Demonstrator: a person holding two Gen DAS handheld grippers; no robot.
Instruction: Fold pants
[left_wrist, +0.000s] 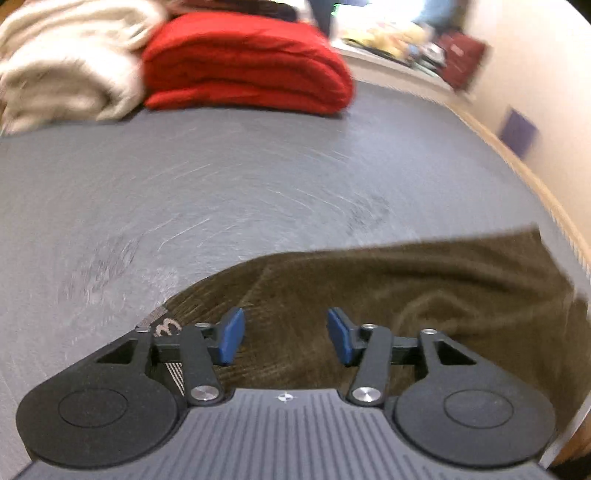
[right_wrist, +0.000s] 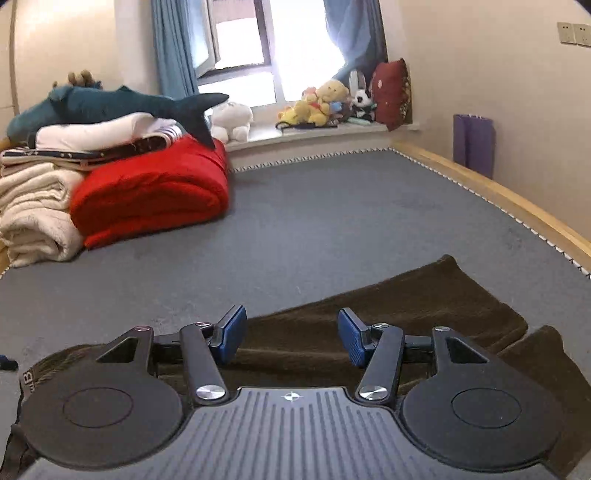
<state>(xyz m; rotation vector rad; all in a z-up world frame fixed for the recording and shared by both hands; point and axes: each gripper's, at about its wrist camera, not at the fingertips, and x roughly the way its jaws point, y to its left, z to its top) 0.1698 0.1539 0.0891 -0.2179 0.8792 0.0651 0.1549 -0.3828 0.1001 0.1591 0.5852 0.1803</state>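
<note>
Pants (right_wrist: 424, 306): brown, flat on bed (right_wrist: 332, 221) | waistband lettering unreadable | left gripper (left_wrist: 286, 334), right gripper (right_wrist: 291, 334): parted, empty

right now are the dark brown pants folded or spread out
Partly folded: the dark brown corduroy pants lie doubled lengthwise, one leg over the other, unfolded along their length.

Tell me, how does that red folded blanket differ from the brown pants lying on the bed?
The red blanket is folded into a thick, tidy bundle, while the brown pants lie spread flat with wrinkles. The blanket sits far back beside a cream blanket; the pants lie right under both grippers. Both rest on the same grey bed surface.
</note>
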